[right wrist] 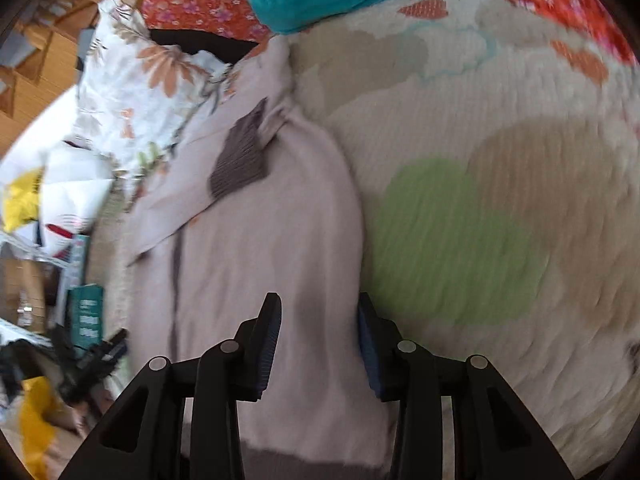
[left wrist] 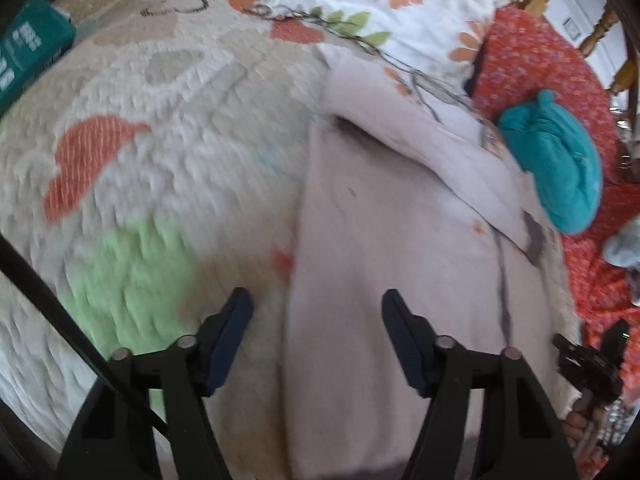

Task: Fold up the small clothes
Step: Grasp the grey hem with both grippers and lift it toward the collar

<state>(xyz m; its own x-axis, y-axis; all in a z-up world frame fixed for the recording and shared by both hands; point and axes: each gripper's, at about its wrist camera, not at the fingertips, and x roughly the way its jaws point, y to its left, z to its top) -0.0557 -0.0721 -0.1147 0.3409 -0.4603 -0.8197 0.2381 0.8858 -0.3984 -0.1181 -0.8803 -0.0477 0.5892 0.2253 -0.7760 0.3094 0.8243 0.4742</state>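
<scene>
Garment: a pale pink-grey sweater (left wrist: 400, 216) lay on a quilted bedspread (left wrist: 168, 120), filling the centre and lower right of the left wrist view; in the right wrist view it (right wrist: 256, 240) ran from upper centre down to the bottom edge.
Sleeve: one sleeve was folded across the body, its dark ribbed cuff (right wrist: 240, 160) resting on the pale fabric left of centre.
Left tongs (left wrist: 317, 308): spread wide, nothing between the fingers; the left finger hung over the bedspread's green patch, the right finger over the sweater.
Right tongs (right wrist: 318, 312): parted over the sweater's lower part; contact with the cloth could not be told.
Bedspread: cream with orange, green and tan shapes.
Teal garment (left wrist: 556, 168): bunched at the right of the left wrist view, beside the sweater, on a red floral cloth (left wrist: 532, 52).
Floral pillow (left wrist: 400, 8): white, at the upper centre, touching the sweater's upper end.
Green box (left wrist: 28, 52): upper left edge of the left wrist view.
Sharpness: both views were motion-blurred.
</scene>
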